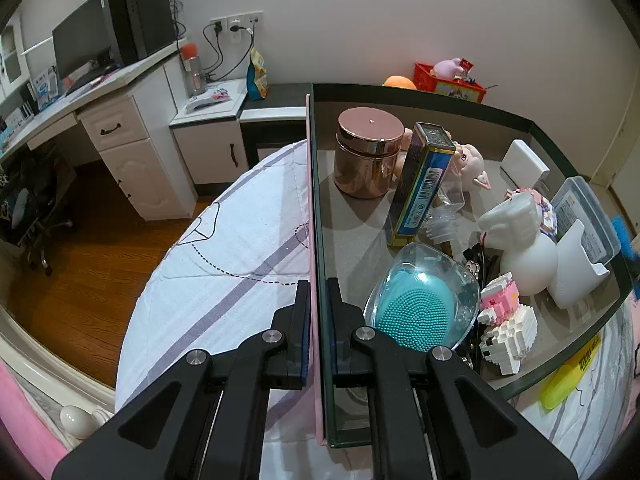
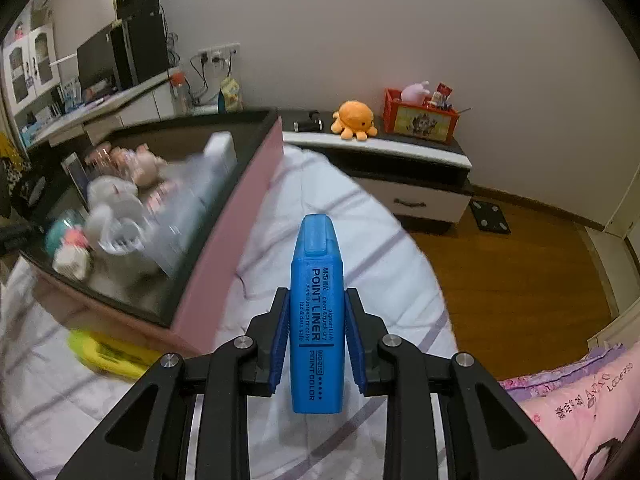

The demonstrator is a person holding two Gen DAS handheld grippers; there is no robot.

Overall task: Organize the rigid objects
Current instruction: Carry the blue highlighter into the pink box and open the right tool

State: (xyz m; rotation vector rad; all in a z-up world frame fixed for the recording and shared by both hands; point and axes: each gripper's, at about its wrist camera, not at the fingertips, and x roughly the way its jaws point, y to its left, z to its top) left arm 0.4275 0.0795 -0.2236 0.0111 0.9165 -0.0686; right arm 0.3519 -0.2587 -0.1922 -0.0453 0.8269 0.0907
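Clenched in the right tongs (image 2: 316, 334), a blue highlighter (image 2: 317, 320) points straight ahead along them, above the bed (image 2: 360, 240). Its target, the pink box (image 2: 224, 256), lies to its left, steadied by the left tongs (image 1: 319, 312) pinching its wall.

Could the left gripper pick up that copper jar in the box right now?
Probably not as things stand. The left gripper is clamped shut on the box's side wall, so it is occupied. The copper jar stands unobstructed further along inside, but the gripper would have to release the wall first.
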